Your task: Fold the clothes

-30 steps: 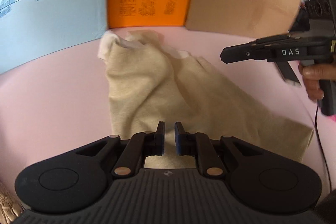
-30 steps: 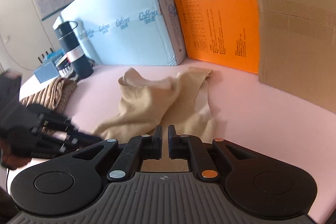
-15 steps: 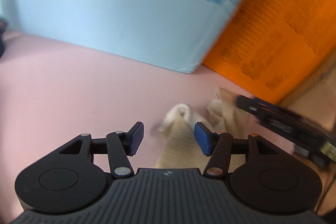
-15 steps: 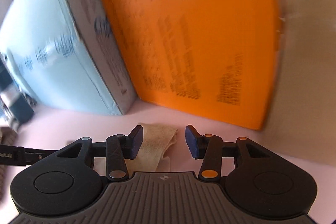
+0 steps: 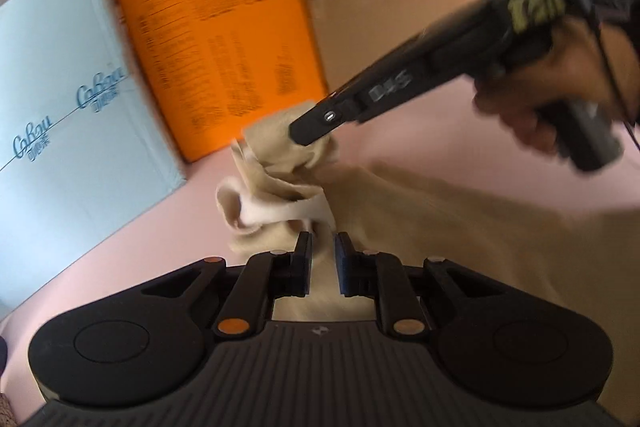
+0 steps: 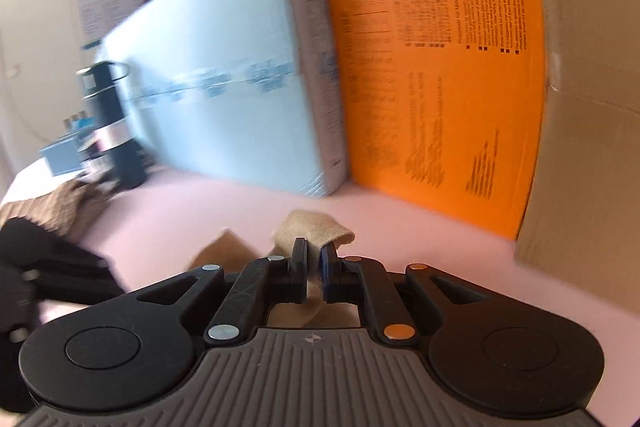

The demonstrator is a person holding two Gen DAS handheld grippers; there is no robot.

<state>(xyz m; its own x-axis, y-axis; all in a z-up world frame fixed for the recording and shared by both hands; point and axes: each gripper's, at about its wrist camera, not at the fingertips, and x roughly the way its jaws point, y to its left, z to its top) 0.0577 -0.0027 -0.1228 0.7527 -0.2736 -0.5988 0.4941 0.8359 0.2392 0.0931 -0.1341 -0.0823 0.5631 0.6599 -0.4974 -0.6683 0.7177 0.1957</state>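
Note:
A beige garment (image 5: 420,223) lies bunched on the pink table (image 5: 132,251). My left gripper (image 5: 323,247) is shut on a fold of the garment near its white-trimmed edge. My right gripper (image 6: 314,251) is shut on another beige corner (image 6: 316,229) of the garment, lifted off the table. In the left wrist view the right gripper (image 5: 316,125) reaches in from the upper right and pinches the cloth's far bunch. The frames are blurred by motion.
A light blue box (image 6: 224,107), an orange box (image 6: 436,67) and a cardboard box (image 6: 592,107) stand along the back. A dark flask (image 6: 108,115) and a brown knit cloth (image 6: 60,207) sit at the far left.
Both grippers were open half a second ago and have shut on the garment's far edge. The cloth is now bunched and lifted where it lay flatter before.

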